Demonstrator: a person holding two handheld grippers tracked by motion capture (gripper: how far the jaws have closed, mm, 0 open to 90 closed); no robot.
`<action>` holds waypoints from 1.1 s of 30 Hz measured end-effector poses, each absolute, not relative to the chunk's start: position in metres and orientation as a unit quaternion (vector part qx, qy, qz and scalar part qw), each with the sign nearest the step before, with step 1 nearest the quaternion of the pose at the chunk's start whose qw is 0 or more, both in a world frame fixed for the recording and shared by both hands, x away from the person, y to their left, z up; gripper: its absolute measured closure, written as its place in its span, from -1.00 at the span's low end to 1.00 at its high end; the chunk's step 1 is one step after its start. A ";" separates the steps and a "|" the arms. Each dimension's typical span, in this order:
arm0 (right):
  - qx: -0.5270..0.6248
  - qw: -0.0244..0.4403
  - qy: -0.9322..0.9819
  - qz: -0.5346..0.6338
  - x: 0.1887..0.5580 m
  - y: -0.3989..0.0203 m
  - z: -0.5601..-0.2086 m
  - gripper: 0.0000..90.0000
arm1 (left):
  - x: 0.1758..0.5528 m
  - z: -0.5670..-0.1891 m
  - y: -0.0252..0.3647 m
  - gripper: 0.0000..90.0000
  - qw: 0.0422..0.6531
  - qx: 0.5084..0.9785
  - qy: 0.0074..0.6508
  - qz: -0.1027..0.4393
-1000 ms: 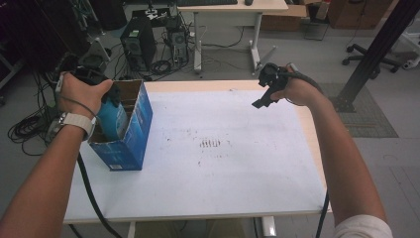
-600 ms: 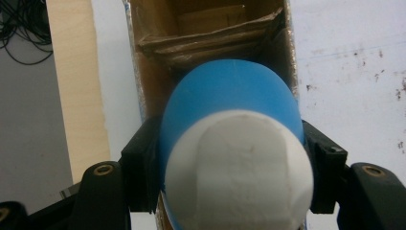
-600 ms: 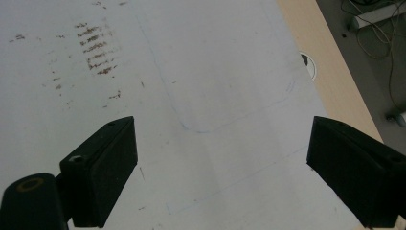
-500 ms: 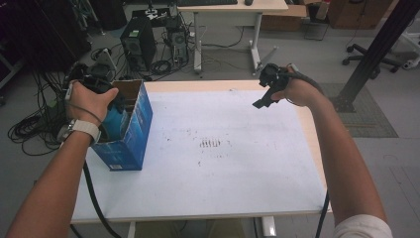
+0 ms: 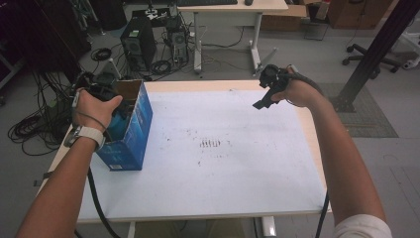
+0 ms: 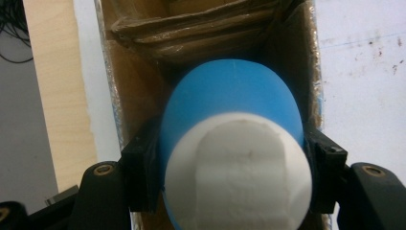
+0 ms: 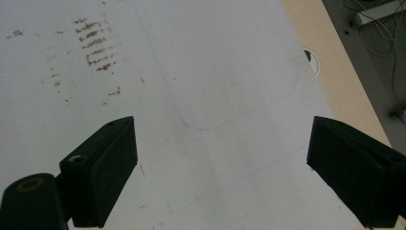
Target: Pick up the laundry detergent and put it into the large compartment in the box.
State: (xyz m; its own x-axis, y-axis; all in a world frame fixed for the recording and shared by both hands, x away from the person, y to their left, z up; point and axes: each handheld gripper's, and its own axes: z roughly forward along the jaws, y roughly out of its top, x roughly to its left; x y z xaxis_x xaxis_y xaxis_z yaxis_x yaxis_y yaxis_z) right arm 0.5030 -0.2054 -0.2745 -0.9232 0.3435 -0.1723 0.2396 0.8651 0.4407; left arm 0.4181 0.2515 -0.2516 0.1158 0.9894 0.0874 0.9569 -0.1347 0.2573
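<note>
Clamped blue plastic bottle with white cap (image 6: pixel 234 158) between left gripper (image 6: pixel 234 177) jaws inside open blue cardboard box (image 5: pixel 130 130) for stowing; held right gripper (image 7: pixel 220 172) wide, empty, clear above white tabletop (image 5: pixel 223 168).

High view looking down on the table (image 5: pixel 213 188), left gripper view close into the box (image 6: pixel 143 62), right gripper view near the tabletop

It looked like a lab or office workroom: a computer tower (image 5: pixel 134 45) stood on the floor amid loose cables (image 5: pixel 29 126) (tangled), beside a desk (image 5: pixel 233 6) and office chair (image 5: pixel 369 52).
</note>
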 end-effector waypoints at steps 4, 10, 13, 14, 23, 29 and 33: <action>0.153 0.123 0.957 0.212 0.503 -0.206 -0.276 -0.77 | 0.420 -0.259 0.251 -0.17 0.062 0.747 0.651 0.119; 0.155 0.122 0.958 0.210 0.503 -0.207 -0.276 -0.77 | 0.421 -0.272 0.251 -0.17 0.061 0.749 0.651 0.109; 0.156 0.122 0.958 0.209 0.503 -0.207 -0.276 -0.77 | 0.421 -0.276 0.251 -0.17 0.058 0.749 0.651 0.109; 0.157 0.122 0.958 0.209 0.503 -0.208 -0.276 -0.78 | 0.422 -0.277 0.251 -0.17 0.057 0.749 0.651 0.109; 0.158 0.123 0.957 0.209 0.503 -0.209 -0.276 -0.78 | 0.422 -0.279 0.252 -0.17 0.060 0.749 0.650 0.110; 0.156 0.121 0.958 0.208 0.502 -0.208 -0.277 -0.78 | 0.424 -0.279 0.253 -0.18 0.060 0.750 0.650 0.107; 0.156 0.119 0.958 0.207 0.502 -0.209 -0.278 -0.78 | 0.425 -0.280 0.253 -0.18 0.061 0.750 0.650 0.106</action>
State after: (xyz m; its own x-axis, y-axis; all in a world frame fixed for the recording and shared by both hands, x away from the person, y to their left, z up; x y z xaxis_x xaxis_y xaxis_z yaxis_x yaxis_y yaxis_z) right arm 0.5022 -0.2085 -0.2784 -0.9228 0.3486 -0.1639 0.2498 0.8654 0.4343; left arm 0.4254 0.2534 -0.2799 0.1328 0.9880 0.0789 0.9622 -0.1476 0.2290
